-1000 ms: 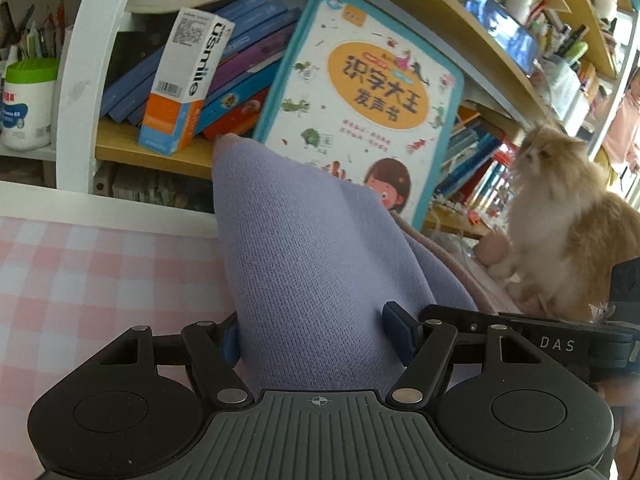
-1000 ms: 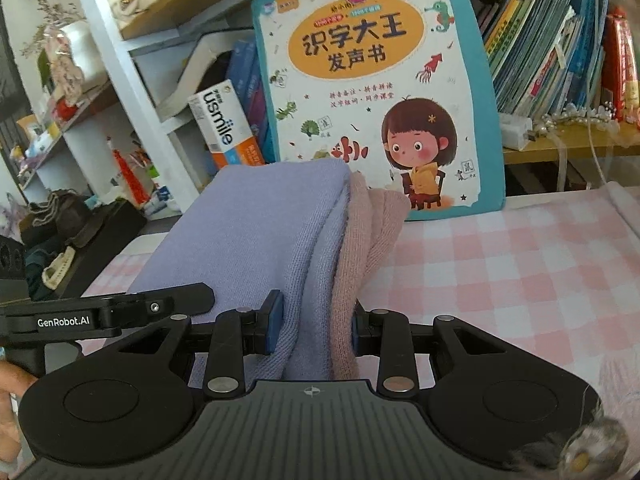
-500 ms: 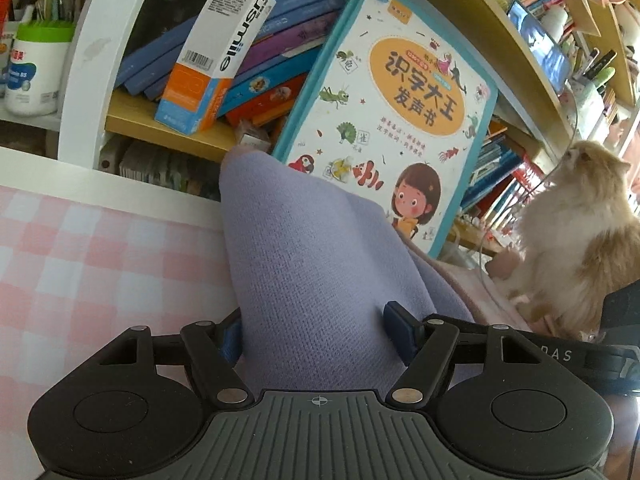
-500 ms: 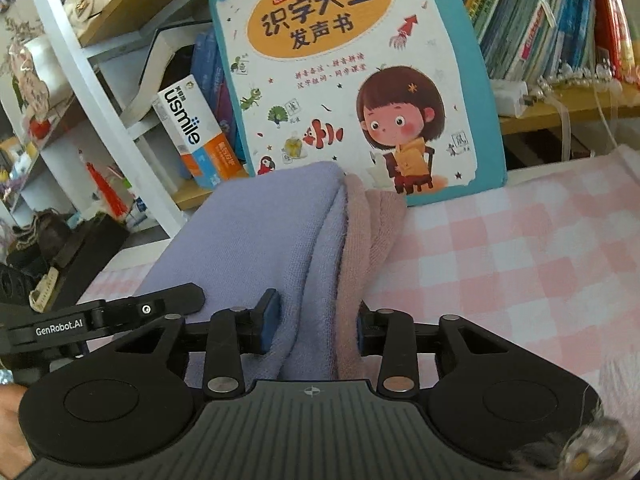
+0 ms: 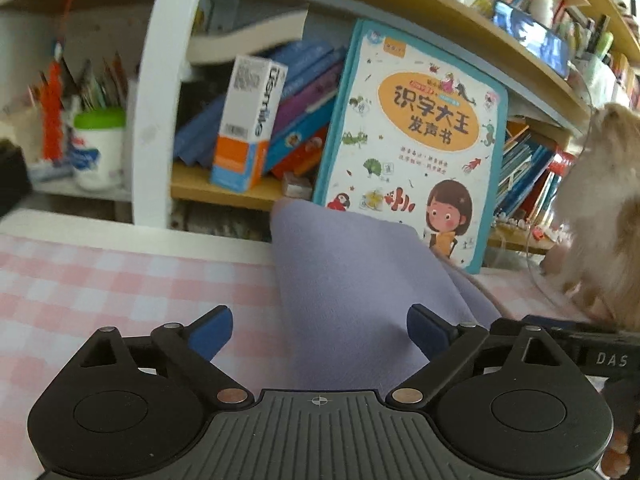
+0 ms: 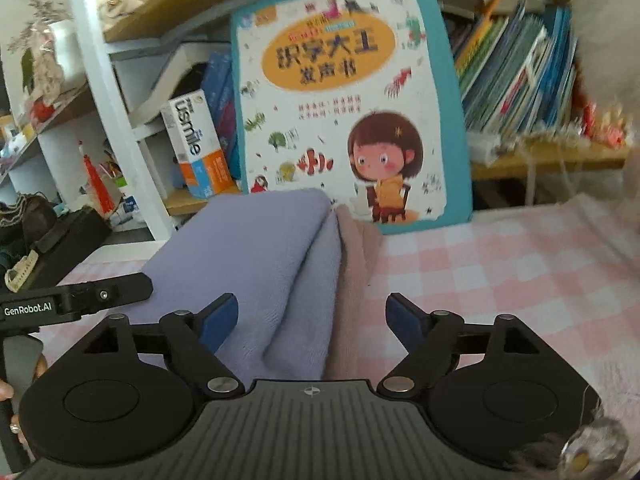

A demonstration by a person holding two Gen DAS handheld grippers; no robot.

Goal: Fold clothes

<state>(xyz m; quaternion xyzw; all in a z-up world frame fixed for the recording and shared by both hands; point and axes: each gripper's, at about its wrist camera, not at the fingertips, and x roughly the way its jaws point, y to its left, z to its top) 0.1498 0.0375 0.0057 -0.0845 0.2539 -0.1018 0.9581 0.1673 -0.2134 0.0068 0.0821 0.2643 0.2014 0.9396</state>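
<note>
My left tool (image 5: 320, 332) sits at six o'clock in its own view with its blue-padded fingers (image 5: 212, 330) spread wide, gripping nothing. The folded lavender knit garment (image 5: 360, 292) lies between them, running up toward twelve o'clock on the pink-and-white checked tabletop (image 5: 100, 292); I cannot tell whether either pad touches the cloth. My right tool (image 6: 312, 320) is likewise spread apart, its blue pads (image 6: 404, 322) standing clear on either side of the same lavender garment (image 6: 260, 264), whose rolled folded edge lies down the middle of the gap. Tucked under that edge, toward one o'clock, a dusty-pink cloth layer (image 6: 356, 280) shows, resting on the checked tabletop (image 6: 500, 264).

At nine o'clock in the right view the black bar of my left tool crosses in, marked GenRobot.AI.

Beyond the garment's far end, at twelve o'clock, a large teal-bordered children's picture book (image 6: 340, 112) with a cartoon girl stands upright against a white-and-wood bookshelf (image 5: 160, 92). At eleven o'clock a white, orange and blue toothpaste carton (image 5: 248, 124) leans on slanting blue books. At three o'clock in the left view, a fluffy cream-and-ginger cat (image 5: 600, 208) sits on the tabletop, near the garment.
</note>
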